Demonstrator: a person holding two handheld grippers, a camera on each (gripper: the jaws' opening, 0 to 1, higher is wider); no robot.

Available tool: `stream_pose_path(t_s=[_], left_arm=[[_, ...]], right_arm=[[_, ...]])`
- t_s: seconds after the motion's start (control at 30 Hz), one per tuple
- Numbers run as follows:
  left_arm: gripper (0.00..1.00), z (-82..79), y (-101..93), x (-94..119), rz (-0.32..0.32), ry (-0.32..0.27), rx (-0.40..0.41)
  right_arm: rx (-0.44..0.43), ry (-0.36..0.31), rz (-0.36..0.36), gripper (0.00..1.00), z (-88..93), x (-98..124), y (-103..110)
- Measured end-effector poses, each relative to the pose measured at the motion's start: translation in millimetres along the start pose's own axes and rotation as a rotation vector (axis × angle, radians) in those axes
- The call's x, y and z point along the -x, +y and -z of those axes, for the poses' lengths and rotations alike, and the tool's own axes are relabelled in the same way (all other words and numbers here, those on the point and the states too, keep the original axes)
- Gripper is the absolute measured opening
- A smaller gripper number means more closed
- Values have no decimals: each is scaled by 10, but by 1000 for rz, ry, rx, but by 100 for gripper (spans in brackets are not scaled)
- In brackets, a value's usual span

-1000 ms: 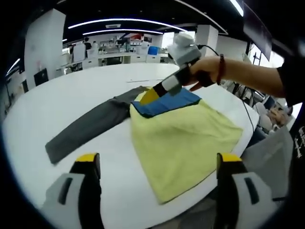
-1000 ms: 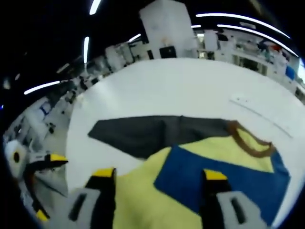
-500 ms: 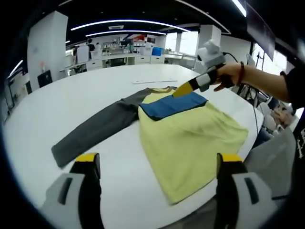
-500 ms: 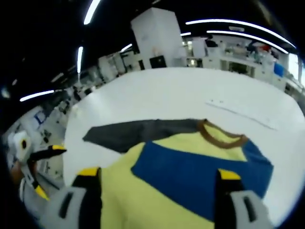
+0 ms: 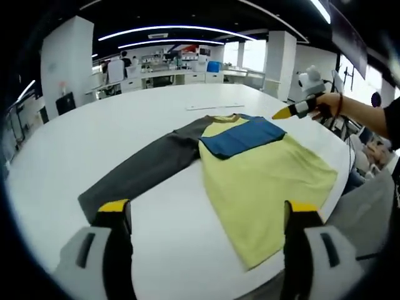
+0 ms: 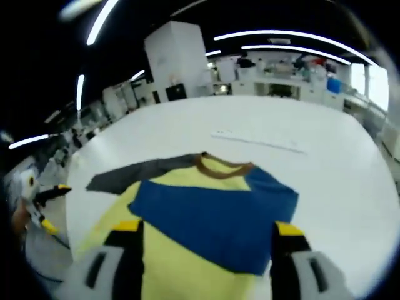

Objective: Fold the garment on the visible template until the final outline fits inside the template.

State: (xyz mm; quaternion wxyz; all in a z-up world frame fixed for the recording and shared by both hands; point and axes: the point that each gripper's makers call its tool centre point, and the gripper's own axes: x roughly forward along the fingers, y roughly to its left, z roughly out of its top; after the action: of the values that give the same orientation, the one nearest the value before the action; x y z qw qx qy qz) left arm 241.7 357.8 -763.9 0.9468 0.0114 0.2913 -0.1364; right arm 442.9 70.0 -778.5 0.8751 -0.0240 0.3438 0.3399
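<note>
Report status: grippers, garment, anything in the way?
Left gripper open, empty. Right gripper open, above the garment. Blue sleeve folded across yellow body; grey sleeve spread flat. No obstructions.

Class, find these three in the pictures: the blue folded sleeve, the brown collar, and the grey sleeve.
blue folded sleeve (image 6: 215, 219), right gripper view, middle of the blue panel.
brown collar (image 6: 220, 165), right gripper view, front of the neckline.
grey sleeve (image 5: 150, 169), left gripper view, mid-length of the sleeve.

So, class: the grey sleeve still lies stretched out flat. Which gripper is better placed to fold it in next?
Probably the left gripper: the grey sleeve ends near its jaw, while the right gripper hovers beyond the shirt's blue sleeve.
</note>
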Motion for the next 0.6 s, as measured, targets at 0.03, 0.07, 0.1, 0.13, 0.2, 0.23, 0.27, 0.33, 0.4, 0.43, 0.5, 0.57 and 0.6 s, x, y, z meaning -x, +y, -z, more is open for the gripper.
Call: stream_pose_path(t_s=[0.03, 0.07, 0.1, 0.13, 0.2, 0.23, 0.27, 0.33, 0.4, 0.43, 0.5, 0.57, 0.6], left_arm=[[99, -2, 44, -2, -9, -3, 4], [99, -14, 88, -6, -21, -11, 9], [99, -18, 116, -8, -27, -13, 13], [99, -23, 161, -15, -36, -15, 22], [98, -25, 228, -19, -50, -17, 26], [97, -22, 273, -20, -62, -17, 29], [96, -24, 311, -16, -70, -19, 33], [96, -31, 352, -4, -81, -24, 46], [95, -32, 402, 15, -91, -34, 56], [95, -27, 417, 18, -93, -36, 56], [94, 1, 442, 20, -98, -31, 57], [94, 36, 464, 20, -100, -24, 58], [93, 49, 468, 21, -101, -20, 59]], right_arm=[[0, -3, 9, 78, 17, 27, -38], [-1, -9, 22, 76, 39, 62, -92], [-1, -11, 29, 74, 50, 70, -149], [-1, -15, 38, 71, 63, 81, -210], [-4, -22, 53, 62, 110, 146, -252], [-8, -31, 60, 58, 125, 164, -306], [-9, -36, 63, 54, 135, 175, -336], [-8, -43, 74, 45, 171, 210, -370], [-2, -43, 89, 37, 211, 202, -487], [2, -37, 91, 34, 251, 219, -478], [3, -17, 99, 29, 316, 204, -537], [4, -4, 102, 27, 388, 192, -572], [6, 1, 104, 26, 426, 186, -580]])
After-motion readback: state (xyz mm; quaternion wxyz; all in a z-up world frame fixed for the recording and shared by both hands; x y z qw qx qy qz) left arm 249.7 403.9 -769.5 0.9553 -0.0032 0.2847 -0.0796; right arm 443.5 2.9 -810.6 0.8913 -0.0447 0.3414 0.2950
